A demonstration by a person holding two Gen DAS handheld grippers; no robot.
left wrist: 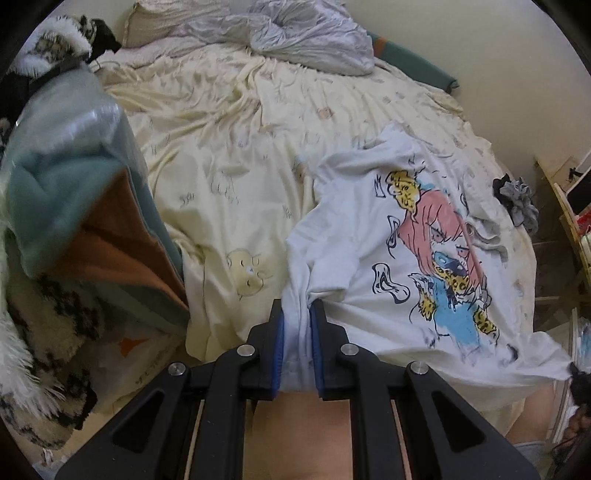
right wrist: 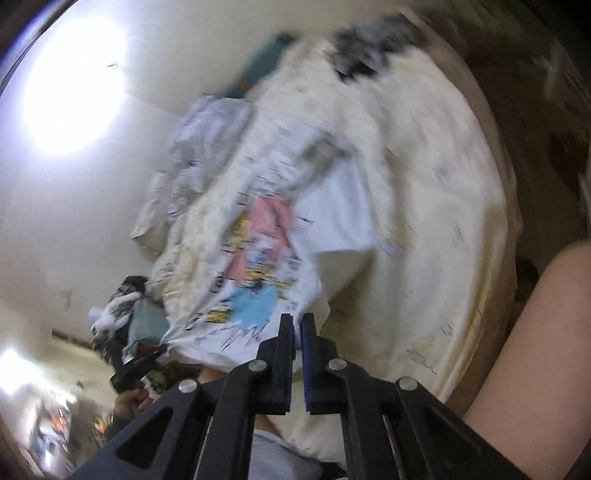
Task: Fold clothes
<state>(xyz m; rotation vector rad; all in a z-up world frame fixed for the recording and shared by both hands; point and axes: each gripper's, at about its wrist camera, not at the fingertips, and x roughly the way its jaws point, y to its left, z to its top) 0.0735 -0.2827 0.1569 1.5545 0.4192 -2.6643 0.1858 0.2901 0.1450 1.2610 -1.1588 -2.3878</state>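
Observation:
A white T-shirt (left wrist: 369, 251) with a cartoon print of a pink-haired figure lies spread on the pale yellow bed. My left gripper (left wrist: 298, 314) is shut on a bunched part of its hem at the near edge of the bed. In the blurred right wrist view the same T-shirt (right wrist: 258, 258) stretches away from my right gripper (right wrist: 297, 321), which is shut on another part of the hem. The right gripper also shows as a dark shape at the shirt's far right corner (left wrist: 576, 376) in the left wrist view.
The yellow bedsheet (left wrist: 221, 147) is wrinkled. A grey duvet (left wrist: 295, 33) is bunched at the headboard end. Folded teal and orange blankets (left wrist: 81, 192) and a furry black-and-white garment (left wrist: 40, 325) pile at the left. A dark grey cloth (left wrist: 517, 199) lies at the right edge beside wooden shelves (left wrist: 569, 206).

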